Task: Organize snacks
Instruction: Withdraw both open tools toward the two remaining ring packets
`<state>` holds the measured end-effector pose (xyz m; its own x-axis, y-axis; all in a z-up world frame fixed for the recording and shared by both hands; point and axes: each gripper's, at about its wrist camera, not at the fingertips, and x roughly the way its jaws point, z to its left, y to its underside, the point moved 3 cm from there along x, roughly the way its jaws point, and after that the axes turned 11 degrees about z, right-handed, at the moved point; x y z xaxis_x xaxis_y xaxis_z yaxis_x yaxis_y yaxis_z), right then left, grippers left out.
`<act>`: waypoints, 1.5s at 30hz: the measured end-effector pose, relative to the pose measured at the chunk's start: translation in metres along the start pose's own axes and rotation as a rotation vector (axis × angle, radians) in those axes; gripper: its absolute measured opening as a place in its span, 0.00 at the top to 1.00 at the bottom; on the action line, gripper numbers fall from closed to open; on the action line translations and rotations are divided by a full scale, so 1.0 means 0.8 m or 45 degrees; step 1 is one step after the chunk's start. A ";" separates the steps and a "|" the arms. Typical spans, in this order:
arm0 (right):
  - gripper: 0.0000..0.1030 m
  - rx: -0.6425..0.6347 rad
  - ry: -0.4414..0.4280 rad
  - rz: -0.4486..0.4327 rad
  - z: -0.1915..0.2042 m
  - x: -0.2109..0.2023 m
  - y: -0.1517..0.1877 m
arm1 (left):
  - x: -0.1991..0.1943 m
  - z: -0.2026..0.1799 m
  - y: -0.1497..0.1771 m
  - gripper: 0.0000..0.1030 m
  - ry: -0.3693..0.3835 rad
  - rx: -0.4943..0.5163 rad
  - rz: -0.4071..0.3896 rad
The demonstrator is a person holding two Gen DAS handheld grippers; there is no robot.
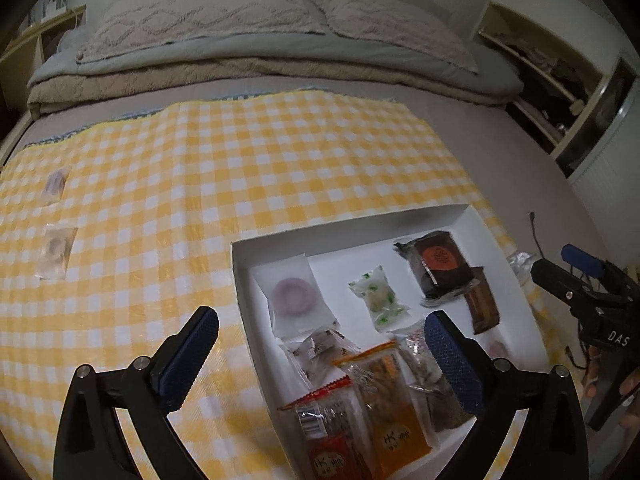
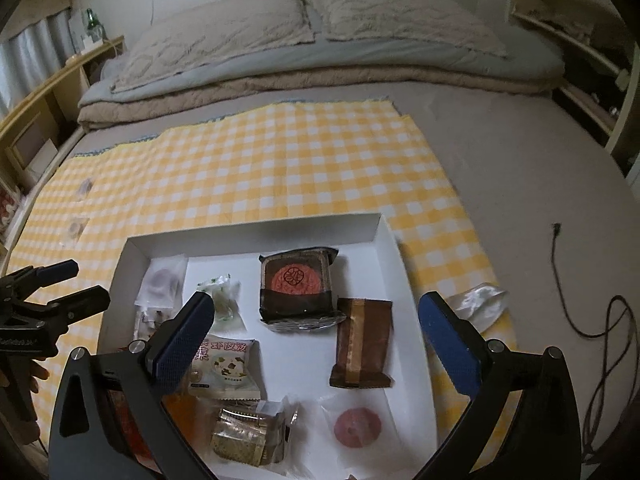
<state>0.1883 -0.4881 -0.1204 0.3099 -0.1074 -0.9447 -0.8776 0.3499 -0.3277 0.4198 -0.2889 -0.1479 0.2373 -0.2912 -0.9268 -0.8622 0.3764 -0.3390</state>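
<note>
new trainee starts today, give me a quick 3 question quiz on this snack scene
1. True or false: the left gripper is gripping a snack.
2. Where does the mooncake lie: A in the white box, B on the checked cloth, C on the pillow?
3. How many wrapped snacks lie on the cloth far left of the box?

Key: 1 false, both grippers open and empty. 2 A. 3 two.

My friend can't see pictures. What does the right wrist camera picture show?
A white box of wrapped snacks sits on a yellow checked cloth on a bed, seen between the open right gripper. Inside are a dark mooncake pack, a brown packet and a red ring sweet; pillows lie behind.
</note>
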 end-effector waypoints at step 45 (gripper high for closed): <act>0.00 -0.282 -0.212 -0.299 0.271 -0.055 -0.097 | -0.215 0.272 0.060 0.00 -0.321 -0.213 -0.284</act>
<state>0.3218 -0.3087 -0.0503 0.5520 -0.0017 -0.8338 -0.8275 0.1219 -0.5481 0.4346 -0.0294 -0.0398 0.5126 -0.1163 -0.8507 -0.8330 0.1731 -0.5255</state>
